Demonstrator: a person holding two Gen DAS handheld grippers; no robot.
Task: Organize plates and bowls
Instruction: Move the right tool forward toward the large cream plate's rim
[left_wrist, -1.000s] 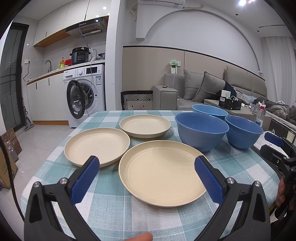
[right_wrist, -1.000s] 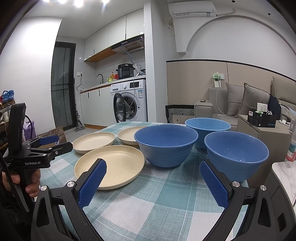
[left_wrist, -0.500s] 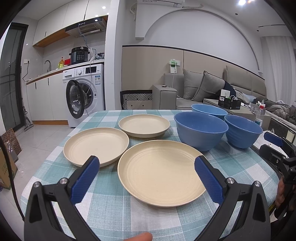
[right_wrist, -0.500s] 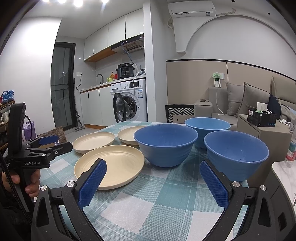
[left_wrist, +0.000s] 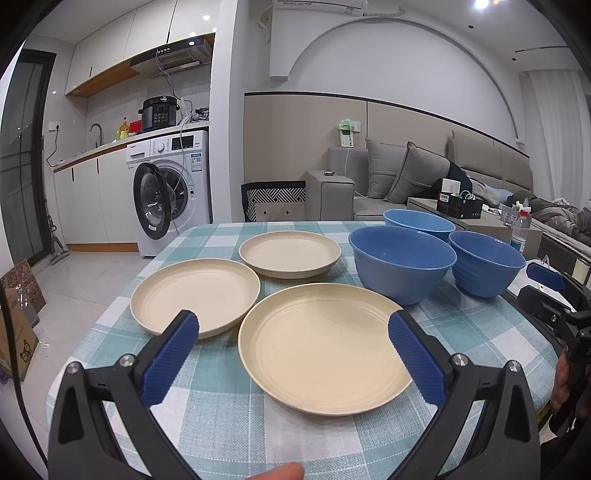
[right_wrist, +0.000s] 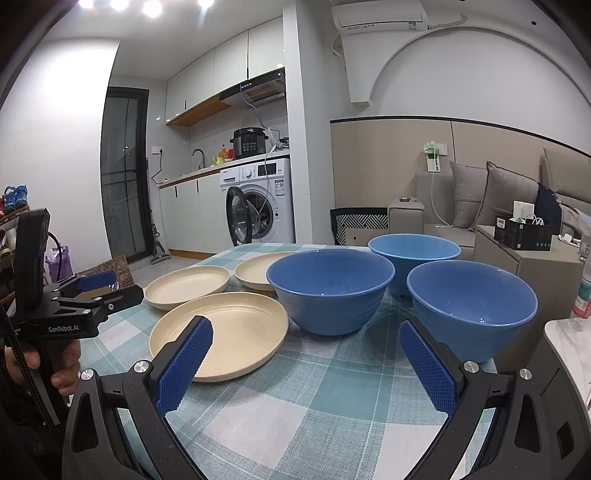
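Observation:
Three cream plates lie on the checked table: a near one (left_wrist: 321, 347), a left one (left_wrist: 195, 295) and a far one (left_wrist: 290, 253). Three blue bowls stand to their right: a big middle one (left_wrist: 402, 262), a right one (left_wrist: 487, 266) and a far one (left_wrist: 419, 221). My left gripper (left_wrist: 293, 354) is open and empty, hovering over the near plate's front. My right gripper (right_wrist: 304, 362) is open and empty, in front of the middle bowl (right_wrist: 330, 288) and right bowl (right_wrist: 471, 306). The near plate (right_wrist: 221, 332) lies at its left finger.
The table (left_wrist: 229, 413) has a teal and white checked cloth; its left edge drops to the floor. A washing machine (left_wrist: 170, 188) with its door open stands behind left, a sofa (left_wrist: 399, 177) behind right. A side table (right_wrist: 532, 266) sits right of the bowls.
None beyond a very slight drift of both views.

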